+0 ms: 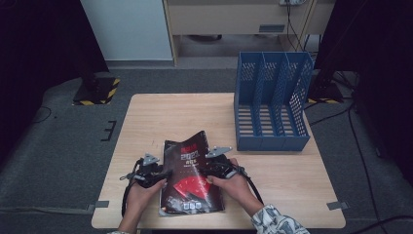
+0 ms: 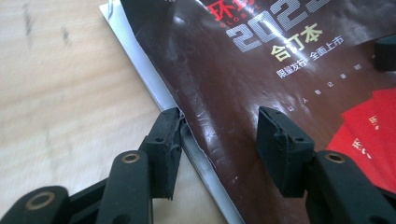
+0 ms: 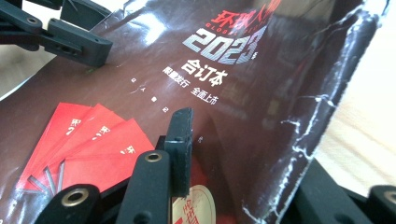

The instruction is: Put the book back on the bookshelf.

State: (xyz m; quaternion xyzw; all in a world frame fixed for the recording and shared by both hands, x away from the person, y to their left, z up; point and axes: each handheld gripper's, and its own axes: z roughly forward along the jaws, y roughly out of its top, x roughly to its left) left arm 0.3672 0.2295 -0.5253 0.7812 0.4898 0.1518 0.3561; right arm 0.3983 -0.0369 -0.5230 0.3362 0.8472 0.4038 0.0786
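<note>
A glossy dark-brown magazine with red cards printed on its cover (image 1: 191, 178) lies between both grippers. Left gripper (image 2: 218, 140), jaws spread, straddles its left edge, empty; right gripper (image 3: 243, 154) pinches the lifted right edge, probably to raise it.

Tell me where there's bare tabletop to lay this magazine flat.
Bare wood runs along the table left and far of the magazine, up to the blue file rack. Another patch lies near-right, below the rack. The near middle is crowded: both grippers flank the magazine.
</note>
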